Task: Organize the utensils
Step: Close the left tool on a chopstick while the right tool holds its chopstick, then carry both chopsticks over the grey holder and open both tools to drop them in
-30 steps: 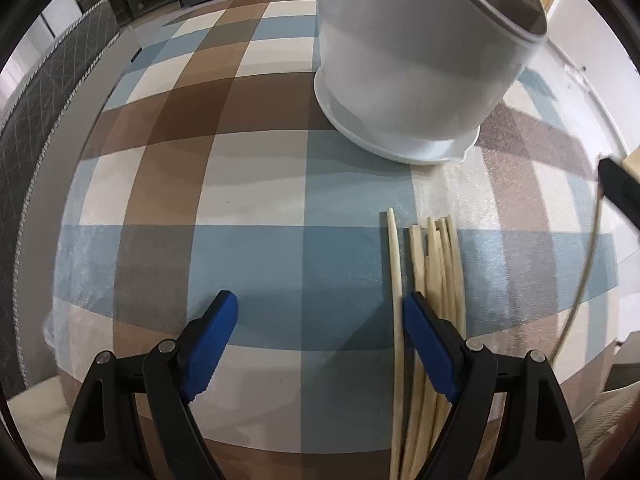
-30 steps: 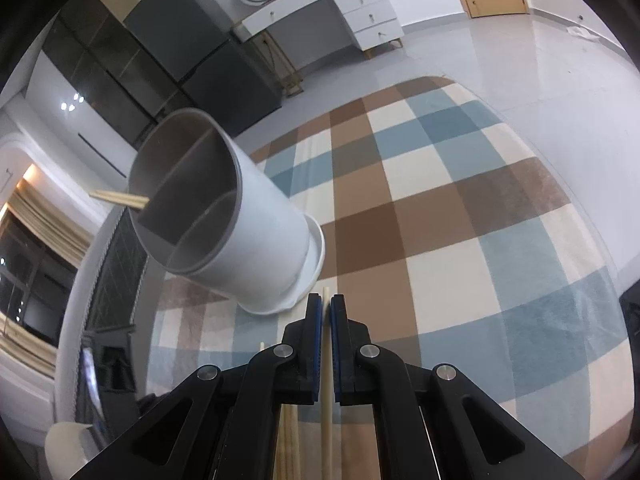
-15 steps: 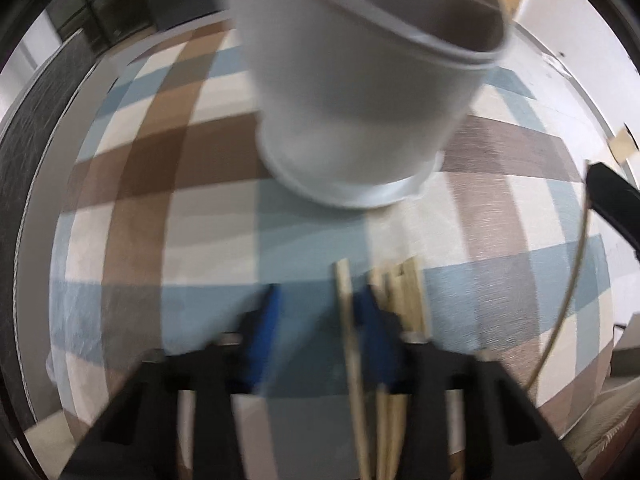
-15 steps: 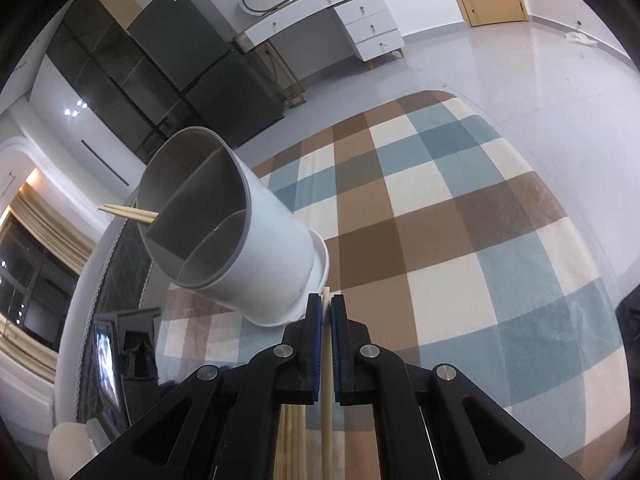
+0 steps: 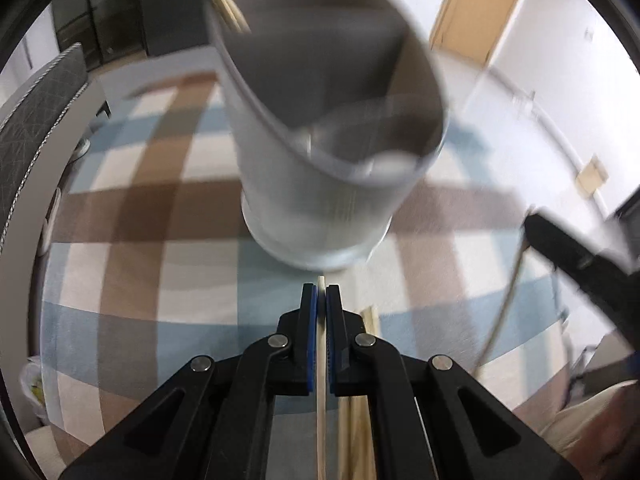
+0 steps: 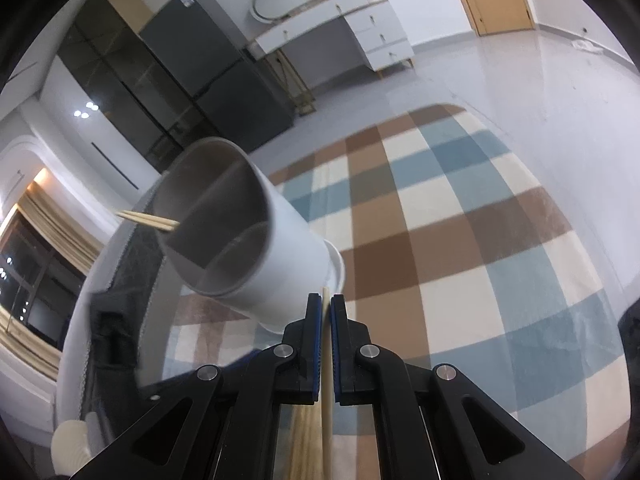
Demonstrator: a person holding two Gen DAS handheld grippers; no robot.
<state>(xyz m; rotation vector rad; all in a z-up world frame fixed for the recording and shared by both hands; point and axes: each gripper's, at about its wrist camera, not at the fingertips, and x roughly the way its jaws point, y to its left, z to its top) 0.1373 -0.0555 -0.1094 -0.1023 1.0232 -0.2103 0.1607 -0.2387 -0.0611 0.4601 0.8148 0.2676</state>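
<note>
L wrist cam close, facing holder, R wrist cam farther back, both share holder, plaid cloth

**Support surface: checked tablecloth**

The support surface is a table covered with a checked cloth in brown, blue, cream and grey squares. It fills the centre and right of the right wrist frame and most of the lower half of the left wrist frame.

A white divided utensil holder stands directly on the cloth, at frame centre in the left wrist view and centre left in the right wrist view.

A bundle of pale chopsticks lies on the cloth at the lower centre, near the holder base.
</note>
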